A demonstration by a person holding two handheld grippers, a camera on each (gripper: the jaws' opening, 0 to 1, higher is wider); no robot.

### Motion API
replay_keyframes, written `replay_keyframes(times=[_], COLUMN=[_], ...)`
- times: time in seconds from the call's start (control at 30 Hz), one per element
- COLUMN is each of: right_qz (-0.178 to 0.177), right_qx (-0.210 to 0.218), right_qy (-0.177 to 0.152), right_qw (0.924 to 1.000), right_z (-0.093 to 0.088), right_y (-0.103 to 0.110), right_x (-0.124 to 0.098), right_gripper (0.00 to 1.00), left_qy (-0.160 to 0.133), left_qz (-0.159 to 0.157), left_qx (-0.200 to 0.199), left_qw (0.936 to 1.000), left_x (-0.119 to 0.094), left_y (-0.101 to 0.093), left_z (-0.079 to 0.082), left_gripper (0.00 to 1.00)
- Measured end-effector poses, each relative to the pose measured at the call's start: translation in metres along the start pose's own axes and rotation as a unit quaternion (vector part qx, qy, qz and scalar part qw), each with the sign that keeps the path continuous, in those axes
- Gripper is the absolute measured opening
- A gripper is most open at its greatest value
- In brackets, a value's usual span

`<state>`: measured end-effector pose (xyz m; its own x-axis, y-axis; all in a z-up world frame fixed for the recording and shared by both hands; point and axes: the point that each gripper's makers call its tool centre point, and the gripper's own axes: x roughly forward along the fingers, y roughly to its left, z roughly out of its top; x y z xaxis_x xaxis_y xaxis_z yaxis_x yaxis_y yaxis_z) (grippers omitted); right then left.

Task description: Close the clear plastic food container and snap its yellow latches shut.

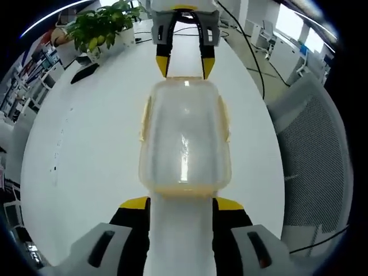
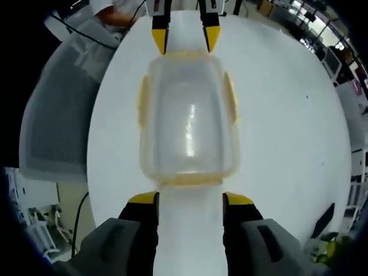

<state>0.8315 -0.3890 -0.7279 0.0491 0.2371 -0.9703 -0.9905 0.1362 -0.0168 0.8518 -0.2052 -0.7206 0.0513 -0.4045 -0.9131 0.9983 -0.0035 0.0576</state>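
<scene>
Sitting mid-frame on the white bench (image 1: 86, 144), the clear container (image 1: 185, 138) lies between the left gripper (image 1: 181, 206) and right gripper (image 2: 190, 200), both released, jaws spread.

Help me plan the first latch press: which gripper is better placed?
Neither clearly: left gripper and right gripper face opposite ends of the container, jaws open, equally near. Judged roughly, either could start.

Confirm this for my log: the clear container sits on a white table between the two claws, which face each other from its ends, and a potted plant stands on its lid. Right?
Not quite. The potted plant stands on the white table, far from the clear container, as the left gripper view shows. The left claw and right claw do face each other.
</scene>
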Motion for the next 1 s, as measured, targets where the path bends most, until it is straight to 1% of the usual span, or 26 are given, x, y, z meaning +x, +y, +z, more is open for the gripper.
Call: replay_keyframes(times=[0.1,0.2,0.27,0.37,0.47,0.53,0.57,0.6,0.63,0.67,0.7,0.8,0.83,0.9,0.97,1.0], right_qz=[-0.01,-0.02,-0.027,-0.03,-0.038,-0.045,-0.047,-0.052,-0.053,-0.055,-0.059,-0.063,-0.065,-0.07,-0.072,-0.073], right_qx=[0.034,0.058,0.078,0.099,0.128,0.151,0.156,0.17,0.174,0.182,0.194,0.223,0.233,0.246,0.256,0.269], right_qy=[-0.019,-0.033,-0.045,-0.054,-0.067,-0.074,-0.076,-0.08,-0.083,-0.086,-0.09,-0.107,-0.112,-0.118,-0.121,-0.127], right_qw=[0.9992,0.9976,0.9956,0.9931,0.9888,0.9847,0.9837,0.9808,0.9798,0.978,0.975,0.9668,0.9639,0.9596,0.9564,0.9521], right_z=[0.003,0.005,0.006,0.006,0.006,0.006,0.006,0.005,0.006,0.006,0.006,0.009,0.009,0.01,0.009,0.01], right_y=[-0.002,-0.002,-0.002,0.0,0.002,0.001,0.0,0.0,0.0,0.0,0.0,0.0,0.001,0.001,0.002,0.002], right_x=[-0.006,-0.012,-0.014,-0.016,-0.017,-0.017,-0.017,-0.017,-0.017,-0.017,-0.017,-0.015,-0.014,-0.013,-0.011,-0.011], right_gripper=[0.4,0.4,0.4,0.4,0.38,0.38,0.38,0.38,0.38,0.37,0.37,0.37,0.37,0.36,0.36,0.36], left_qy=[-0.01,-0.019,-0.025,-0.034,-0.049,-0.051,-0.051,-0.053,-0.056,-0.062,-0.067,-0.085,-0.092,-0.101,-0.106,-0.11], left_qz=[0.009,0.019,0.025,0.037,0.047,0.051,0.055,0.06,0.062,0.067,0.068,0.073,0.074,0.071,0.071,0.072], left_qx=[-0.025,-0.047,-0.062,-0.085,-0.115,-0.123,-0.129,-0.134,-0.139,-0.156,-0.165,-0.2,-0.217,-0.235,-0.247,-0.258], left_qw=[0.9996,0.9985,0.9975,0.9951,0.9911,0.9898,0.9888,0.9878,0.9868,0.9835,0.9817,0.9734,0.969,0.9641,0.9605,0.9573], left_x=[-0.005,-0.009,-0.011,-0.014,-0.015,-0.016,-0.016,-0.016,-0.016,-0.017,-0.017,-0.016,-0.015,-0.013,-0.012,-0.011], left_y=[0.002,0.004,0.004,0.005,0.004,0.004,0.005,0.005,0.005,0.005,0.005,0.004,0.004,0.002,0.001,0.0], left_z=[0.001,0.001,0.002,0.004,0.006,0.006,0.005,0.005,0.005,0.005,0.006,0.006,0.006,0.006,0.005,0.005], left_gripper=[0.38,0.39,0.39,0.39,0.39,0.38,0.38,0.38,0.38,0.38,0.38,0.38,0.38,0.37,0.37,0.37])
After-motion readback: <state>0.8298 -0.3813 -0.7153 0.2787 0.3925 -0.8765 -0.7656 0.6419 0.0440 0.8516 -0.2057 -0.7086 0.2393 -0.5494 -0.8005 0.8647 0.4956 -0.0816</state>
